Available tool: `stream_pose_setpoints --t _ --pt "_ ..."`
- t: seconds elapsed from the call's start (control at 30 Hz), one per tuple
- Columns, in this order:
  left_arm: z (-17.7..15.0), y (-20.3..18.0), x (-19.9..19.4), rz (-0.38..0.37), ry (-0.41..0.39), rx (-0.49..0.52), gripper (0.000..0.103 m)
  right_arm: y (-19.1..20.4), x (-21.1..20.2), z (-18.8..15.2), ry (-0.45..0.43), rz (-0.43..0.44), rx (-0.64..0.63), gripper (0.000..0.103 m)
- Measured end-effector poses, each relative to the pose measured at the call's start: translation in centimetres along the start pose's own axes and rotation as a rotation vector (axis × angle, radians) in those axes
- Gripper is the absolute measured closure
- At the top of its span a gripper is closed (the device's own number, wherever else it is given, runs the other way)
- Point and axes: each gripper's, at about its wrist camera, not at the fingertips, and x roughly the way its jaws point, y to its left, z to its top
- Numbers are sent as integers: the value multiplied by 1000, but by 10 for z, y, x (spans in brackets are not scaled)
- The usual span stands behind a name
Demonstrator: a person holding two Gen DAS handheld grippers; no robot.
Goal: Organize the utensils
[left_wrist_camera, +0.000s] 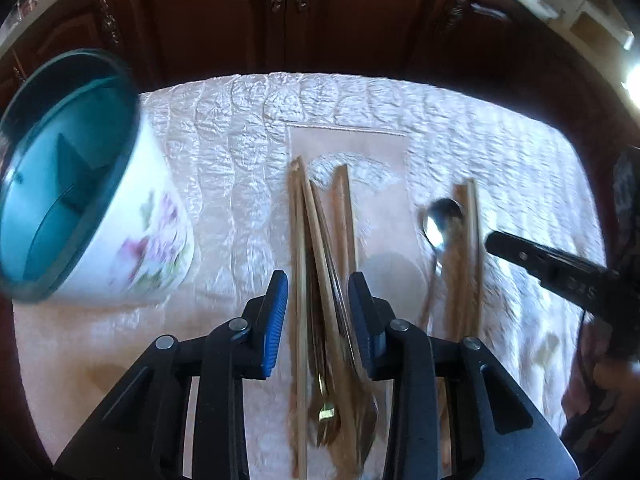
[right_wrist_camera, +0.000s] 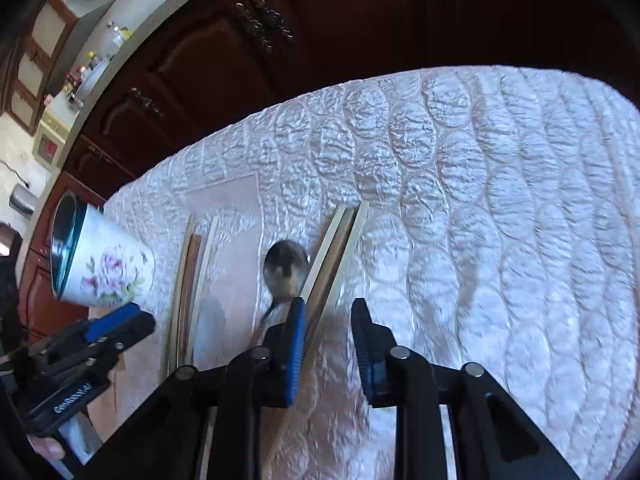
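A white floral cup (left_wrist_camera: 140, 236) with a teal inside stands at the left of the cloth-covered table; it also shows in the right wrist view (right_wrist_camera: 108, 272). My left gripper (left_wrist_camera: 318, 292) is open, its jaws on either side of a bundle of wooden chopsticks (left_wrist_camera: 316, 240) with a gold fork (left_wrist_camera: 326, 408) under it. A metal spoon (left_wrist_camera: 440, 220) and a second pair of chopsticks (left_wrist_camera: 466, 248) lie to the right. My right gripper (right_wrist_camera: 328, 320) is open and empty just above that spoon (right_wrist_camera: 286, 270) and those chopsticks (right_wrist_camera: 338, 244).
A white quilted cloth (right_wrist_camera: 480, 200) covers the table, with a smooth pink mat (left_wrist_camera: 384, 148) under the utensils. Dark wooden cabinets (left_wrist_camera: 280, 20) stand behind the far edge. A kitchen counter (right_wrist_camera: 60, 80) shows far left.
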Motion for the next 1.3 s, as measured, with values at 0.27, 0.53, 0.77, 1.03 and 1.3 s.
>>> stream_pose_setpoints --t 0.27,0.53,0.77,1.03,1.3 --pt "32 -9 38 60 48 -15 83 -24 25 16 33 131 111 94" --pt "34 4 14 -59 37 -43 86 -41 -5 13 2 180 117 97" --pt "20 20 -43 -153 -10 -36 98 -36 -44 -6 -52 182 77 97" --pt "7 22 -54 -155 -27 -43 98 -16 -68 -20 -98 155 28 98" --pt "13 17 -9 -81 18 -84 65 -9 -56 -18 -90 99 7 98"
